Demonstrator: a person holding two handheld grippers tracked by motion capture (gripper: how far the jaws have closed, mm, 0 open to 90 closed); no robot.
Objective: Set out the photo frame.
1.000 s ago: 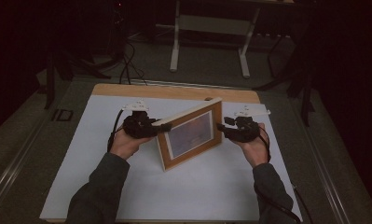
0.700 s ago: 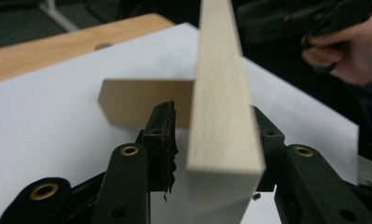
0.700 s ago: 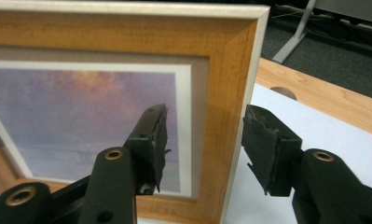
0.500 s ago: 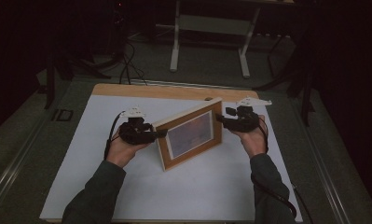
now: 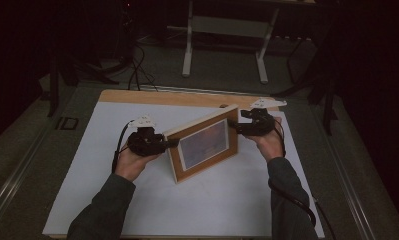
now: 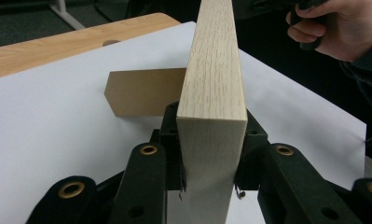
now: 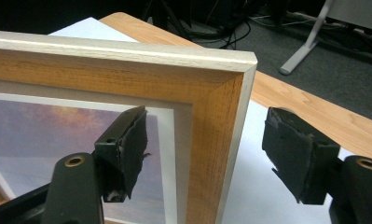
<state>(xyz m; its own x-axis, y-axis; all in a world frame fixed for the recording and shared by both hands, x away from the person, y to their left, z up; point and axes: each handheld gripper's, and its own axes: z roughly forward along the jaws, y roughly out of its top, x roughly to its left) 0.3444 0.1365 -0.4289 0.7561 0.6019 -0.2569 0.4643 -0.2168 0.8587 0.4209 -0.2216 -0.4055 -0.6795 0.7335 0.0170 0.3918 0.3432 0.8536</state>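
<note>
A: High view, count. One light wooden picture frame with a purple-orange print (image 5: 204, 144), standing on edge and slanted across one white sheet (image 5: 237, 210) over a pale wooden table (image 5: 177, 97). Two hands, two grippers.

B: Left gripper (image 5: 168, 143)?

A: At the frame's near left edge, jaws around it. Right gripper (image 5: 235, 126) at the far right corner, beside the wood.

B: Left gripper view?

A: One frame edge (image 6: 212, 93), seen end-on, upright between the two black jaws. Both pads (image 6: 175, 140) press on its faces: clamped on the frame, and the jaws have just been closing further. One flat brown stand flap (image 6: 144, 91) juts from the frame's back, over the sheet. The other hand (image 6: 335, 28) shows farther off, top right.

B: Right gripper view?

A: One frame corner (image 7: 207, 116) between the jaws. Left pad (image 7: 130, 144) in front of the glass, whether touching I cannot tell; right pad (image 7: 298, 151) well off the outer edge, white sheet showing in the gap. Jaws have just been opening; grip released, the frame between them but not pinched.
</note>
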